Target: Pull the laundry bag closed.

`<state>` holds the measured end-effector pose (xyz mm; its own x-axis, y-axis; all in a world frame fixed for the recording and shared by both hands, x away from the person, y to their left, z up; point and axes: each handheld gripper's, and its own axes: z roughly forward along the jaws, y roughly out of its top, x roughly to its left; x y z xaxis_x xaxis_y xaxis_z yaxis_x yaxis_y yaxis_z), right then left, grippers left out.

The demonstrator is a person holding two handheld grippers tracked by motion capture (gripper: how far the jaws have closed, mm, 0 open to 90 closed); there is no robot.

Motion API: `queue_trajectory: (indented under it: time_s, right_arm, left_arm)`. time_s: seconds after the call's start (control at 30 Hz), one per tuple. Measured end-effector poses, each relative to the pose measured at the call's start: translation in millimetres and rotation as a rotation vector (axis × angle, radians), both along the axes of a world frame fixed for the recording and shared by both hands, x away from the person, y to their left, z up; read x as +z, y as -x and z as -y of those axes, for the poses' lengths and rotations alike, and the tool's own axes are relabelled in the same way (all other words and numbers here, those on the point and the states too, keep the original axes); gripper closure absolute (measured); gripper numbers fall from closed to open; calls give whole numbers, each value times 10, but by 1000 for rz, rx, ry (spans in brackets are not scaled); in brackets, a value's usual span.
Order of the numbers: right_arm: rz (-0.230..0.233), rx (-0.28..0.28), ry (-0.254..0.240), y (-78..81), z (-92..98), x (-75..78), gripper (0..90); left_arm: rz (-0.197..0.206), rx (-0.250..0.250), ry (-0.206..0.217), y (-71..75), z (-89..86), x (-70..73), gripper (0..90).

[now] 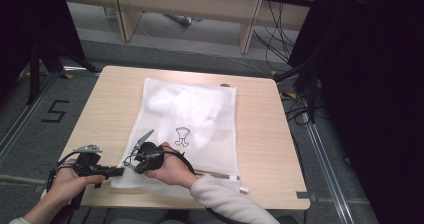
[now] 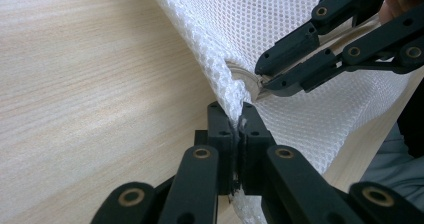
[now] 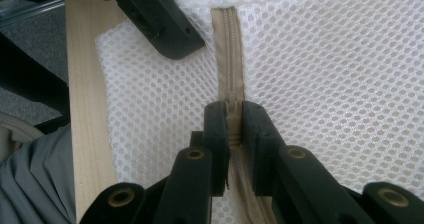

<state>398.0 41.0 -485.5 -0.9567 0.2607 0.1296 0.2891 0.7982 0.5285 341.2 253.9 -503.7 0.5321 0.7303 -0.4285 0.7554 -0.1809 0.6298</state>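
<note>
Mesh bag [image 1: 192,129]: white net bag, lying flat on the worktop [image 1: 260,134], with something white and soft inside it at the far end from the fingers.
Bag drawing: a small dark picture [image 1: 182,136] is printed on the net, just past the right fingers.
Zipper [image 3: 229,59]: a tan strip that runs along the near edge of the bag, straight out ahead of the right fingers.
Zipper pull [image 3: 233,121]: a small tan tab, sitting right between the right fingers.
Left gripper [image 2: 239,115]: its fingers are closed tight on the corner of the bag, and the white net is squeezed between them.
Right gripper [image 3: 231,119]: its fingers are closed on the zipper pull, one finger on each side of it.
How close they are: the right fingers [image 2: 280,66] are just beyond the left fingers, near the same corner of the bag.
Left hand [image 1: 67,181]: holds its gripper at the near left edge of the worktop.
Right hand [image 1: 172,169]: rests on the near part of the bag, with a pale sleeve [image 1: 225,199] behind it.
</note>
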Motion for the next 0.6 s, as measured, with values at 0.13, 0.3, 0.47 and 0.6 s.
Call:
queue_trajectory:
  time_s: [0.13,0.3,0.47,0.6]
  right_arm:
    - [-7,-9,6,8,19,0,822]
    - [-12,-13,14,14,45,1,822]
    - [-15,-9,11,8,57,-6,822]
    - [-7,-9,14,13,58,1,822]
  left_arm:
    - [5,6,0,-1,-2,0,862]
    - [0,0,-2,-5,-8,-1,862]
    - [0,1,-1,-5,-8,-2,863]
    - [3,7,0,-3,-5,-4,863]
